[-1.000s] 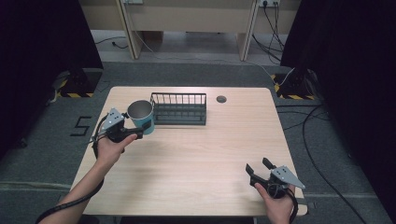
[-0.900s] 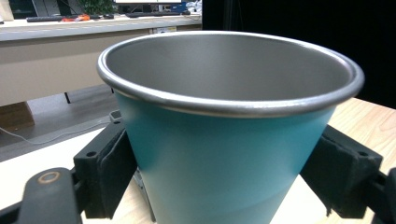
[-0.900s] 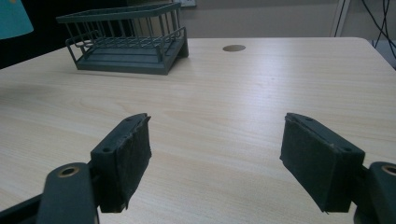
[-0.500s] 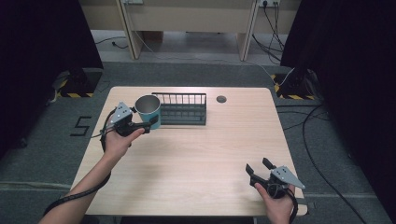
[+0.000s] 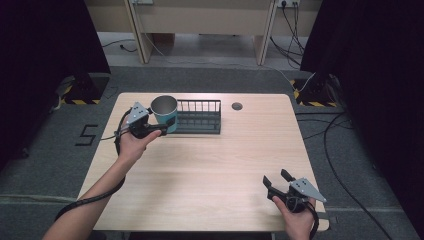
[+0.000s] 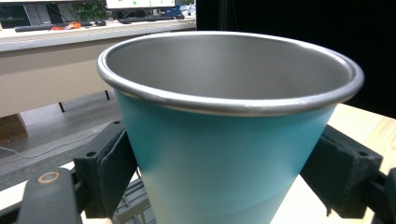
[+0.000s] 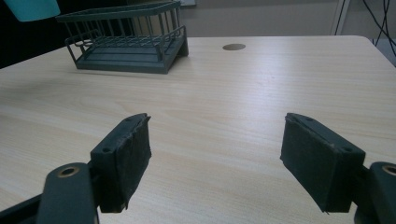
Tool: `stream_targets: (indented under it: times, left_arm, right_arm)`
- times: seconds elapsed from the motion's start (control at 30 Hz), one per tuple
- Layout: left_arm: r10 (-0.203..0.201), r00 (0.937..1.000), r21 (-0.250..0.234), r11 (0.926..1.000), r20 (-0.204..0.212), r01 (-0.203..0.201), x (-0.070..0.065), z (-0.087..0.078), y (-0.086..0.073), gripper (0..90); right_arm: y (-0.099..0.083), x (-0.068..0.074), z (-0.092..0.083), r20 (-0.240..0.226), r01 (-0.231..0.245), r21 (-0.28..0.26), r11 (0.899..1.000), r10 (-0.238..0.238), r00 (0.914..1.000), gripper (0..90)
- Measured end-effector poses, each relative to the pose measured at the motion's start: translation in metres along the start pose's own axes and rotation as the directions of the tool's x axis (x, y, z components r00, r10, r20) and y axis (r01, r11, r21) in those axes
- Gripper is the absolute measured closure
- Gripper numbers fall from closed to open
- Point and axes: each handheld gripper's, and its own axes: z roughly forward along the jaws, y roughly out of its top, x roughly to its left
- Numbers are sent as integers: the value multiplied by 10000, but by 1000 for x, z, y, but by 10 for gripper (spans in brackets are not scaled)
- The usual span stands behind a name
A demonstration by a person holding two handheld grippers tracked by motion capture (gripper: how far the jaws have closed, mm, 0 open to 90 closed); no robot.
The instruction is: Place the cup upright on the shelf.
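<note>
The left tongs (image 5: pixel 161 129) are clamped on the teal cup (image 5: pixel 165 113) – a pad presses each side of its wall – and hold it upright in the air at the left end of the dark wire rack (image 5: pixel 199 116), just above the tabletop (image 5: pixel 210 165). The right tongs (image 5: pixel 276 184) hang low over the near right corner, jaws spread wide with nothing between them

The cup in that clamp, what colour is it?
Teal outside, bare grey metal inside; the cup shows best in the left gripper view.

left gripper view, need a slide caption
Left hand-held gripper clamps a teal metal cup upright by its sides.
</note>
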Motion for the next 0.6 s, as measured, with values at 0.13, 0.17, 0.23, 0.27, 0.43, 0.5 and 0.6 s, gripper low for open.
stream_targets:
  times: [0.13, 0.17, 0.23, 0.27, 0.43, 0.5, 0.6]
  left_arm:
    - [63, 10000, -5, 10000, -59, -63, 0, 4, 2, 164]
    - [22, 10000, -9, 10000, 1, -22, 0, 6, 3, 163]
    - [41, 10000, -17, 10000, -7, -41, 0, 9, 5, 163]
    - [41, 10000, -17, 10000, -7, -41, 0, 9, 5, 164]
    - [94, 9999, -24, 10000, -73, -94, 1, 15, 10, 163]
    - [64, 10000, -34, 10000, -77, -64, 1, 17, 10, 163]
    - [69, 9999, 8, 10000, -132, -69, 2, 22, 12, 163]
  right_arm:
    - [0, 0, 0, -4, -10, -6, 10000, 10, 10000, 247]
    - [0, 0, 0, 4, -11, -5, 10000, 11, 10000, 247]
    - [0, 0, 0, 8, -15, -7, 10000, 15, 10000, 247]
    - [0, 0, 0, 8, -15, -7, 10000, 15, 10000, 247]
    - [0, 0, 1, -10, -16, -2, 10000, 16, 10000, 247]
    - [0, 0, 0, -16, -46, -12, 10000, 46, 10000, 246]
    - [0, -1, 1, -13, -52, -6, 10000, 52, 10000, 246]
